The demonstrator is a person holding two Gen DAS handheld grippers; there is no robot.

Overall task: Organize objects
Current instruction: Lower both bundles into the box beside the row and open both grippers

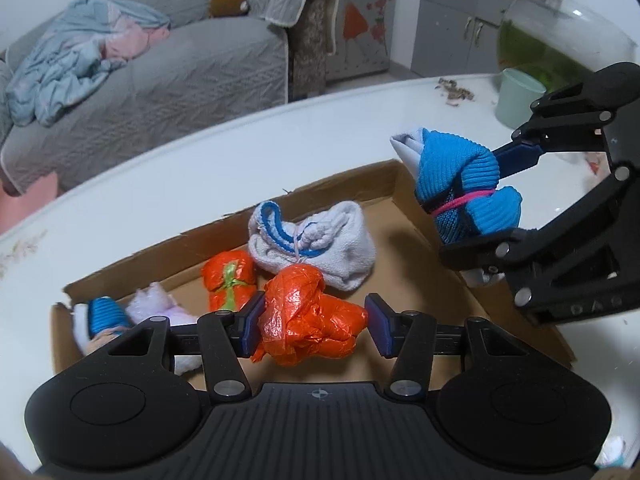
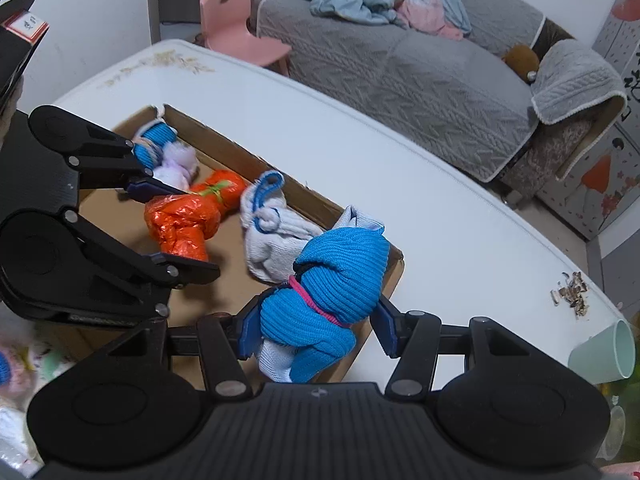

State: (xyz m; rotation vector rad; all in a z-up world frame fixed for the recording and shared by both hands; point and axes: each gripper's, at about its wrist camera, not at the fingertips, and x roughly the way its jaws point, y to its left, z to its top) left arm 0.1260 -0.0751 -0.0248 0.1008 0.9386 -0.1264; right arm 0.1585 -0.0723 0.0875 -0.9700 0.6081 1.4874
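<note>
Left gripper [image 1: 314, 330] carries the orange bag [image 1: 310, 320] over the box [image 1: 352, 184], right-hand pad seemingly clear, so it may slip. Right gripper [image 2: 316, 326] clamps the blue sock [image 2: 332, 280] above the box's corner; released here, it could land outside.

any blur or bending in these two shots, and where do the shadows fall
Left wrist view: fisheye bows the table edge; the fish tank is smeared; the blue sock bundle shadows the cardboard tray. Right wrist view: table curves too; corners go dark, and the bottom left is blurred.
</note>
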